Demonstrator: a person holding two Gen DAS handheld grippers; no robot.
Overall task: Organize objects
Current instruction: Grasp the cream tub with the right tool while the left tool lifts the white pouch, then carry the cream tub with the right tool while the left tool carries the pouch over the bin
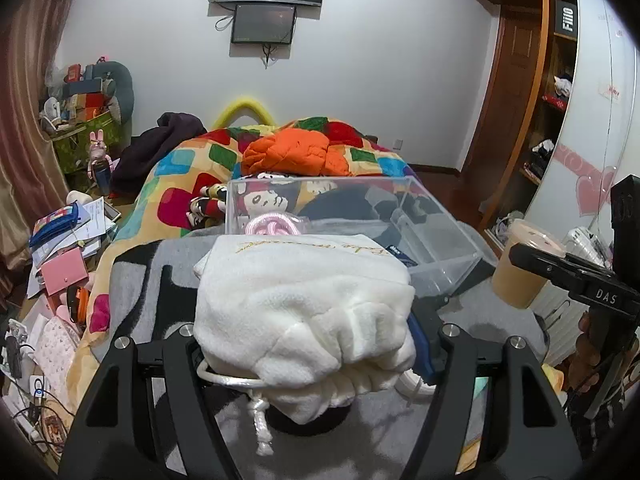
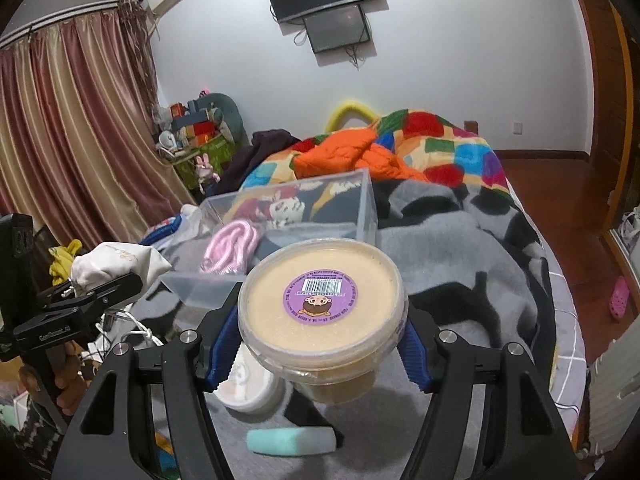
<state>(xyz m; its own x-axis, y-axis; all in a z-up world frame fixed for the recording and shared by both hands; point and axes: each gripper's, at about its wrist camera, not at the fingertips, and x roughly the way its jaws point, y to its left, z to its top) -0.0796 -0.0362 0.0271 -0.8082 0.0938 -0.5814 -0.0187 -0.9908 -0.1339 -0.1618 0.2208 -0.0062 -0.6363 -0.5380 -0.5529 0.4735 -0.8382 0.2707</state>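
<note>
My left gripper [image 1: 308, 356] is shut on a white fleece drawstring pouch [image 1: 304, 300] and holds it above the grey blanket, just in front of the clear plastic box [image 1: 436, 236]. The pouch also shows at the left of the right wrist view [image 2: 120, 264]. My right gripper [image 2: 320, 344] is shut on a round beige lidded tub [image 2: 320, 296] with a purple barcode sticker, held above the bed short of the clear box [image 2: 368, 208]. A pink coiled cord [image 2: 232, 248] lies inside the box. The tub shows at the right of the left wrist view [image 1: 520, 268].
A grey and black blanket [image 2: 460, 248] covers the bed, with a colourful quilt [image 1: 180, 168] and an orange jacket [image 1: 296, 152] behind. A white round container [image 2: 252, 388] and a mint green block [image 2: 288, 440] lie under the right gripper. Clutter [image 1: 60, 240] fills the floor on the left.
</note>
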